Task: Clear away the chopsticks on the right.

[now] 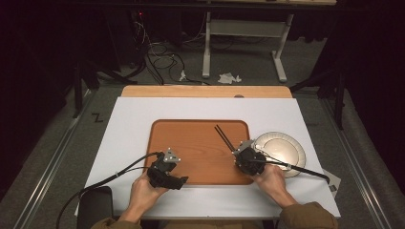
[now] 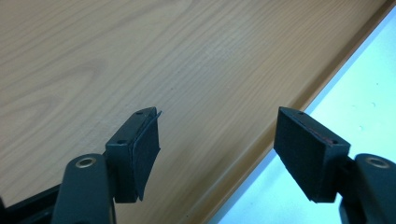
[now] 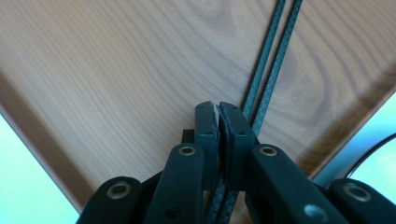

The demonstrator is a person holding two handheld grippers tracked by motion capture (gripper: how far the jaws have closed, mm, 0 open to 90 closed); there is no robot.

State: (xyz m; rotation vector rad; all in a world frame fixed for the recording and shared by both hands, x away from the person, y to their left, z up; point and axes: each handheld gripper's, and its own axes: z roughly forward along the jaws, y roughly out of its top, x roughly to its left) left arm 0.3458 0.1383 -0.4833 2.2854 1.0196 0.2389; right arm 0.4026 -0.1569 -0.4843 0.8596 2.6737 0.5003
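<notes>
Right hand-held gripper [image 3: 218, 109] clenched on pair of thin black chopsticks [image 1: 223, 137] over right of brown wooden tray [image 1: 191, 138], left hand-held gripper [image 2: 217, 135] released: likely slipping or scissoring apart from thin hold.

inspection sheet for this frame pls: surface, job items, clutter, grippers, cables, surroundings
Surface: white sheet over a wooden table.
Job's things: wooden tray centred; two dark chopsticks lying in it; round plate beside its right edge.
Clutter: nothing seen on the sheet.
Grippers: left gripper open over the tray's near edge; right gripper shut on the chopsticks.
Cables: one trails from each gripper.
Surroundings: dark room, table frame and wires on floor beyond.
</notes>
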